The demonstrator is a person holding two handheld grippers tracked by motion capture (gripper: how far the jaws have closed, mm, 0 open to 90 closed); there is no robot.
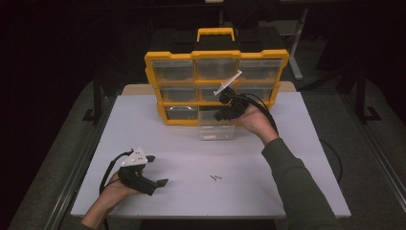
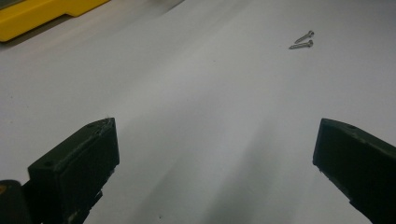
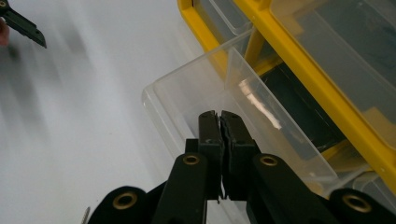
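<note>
I see a clear plastic drawer [image 3: 196, 93] pulled from the yellow organizer [image 1: 158, 91]; my right tongs [image 3: 219, 116] are pressed together over it. My left tongs [image 2: 215, 158] stand apart, near the organizer on the smooth white surface [image 1: 268, 172], short of two metal screws [image 2: 302, 40].

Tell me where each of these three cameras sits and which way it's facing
High view: above the person's side, facing forward and down on the table; both forearms, left gripper, right gripper.
Left gripper view: rides that gripper, along open jaws toward two screws.
Right gripper view: along shut jaws into the pulled-out clear drawer.
Shared: high and left views show the screws.
</note>
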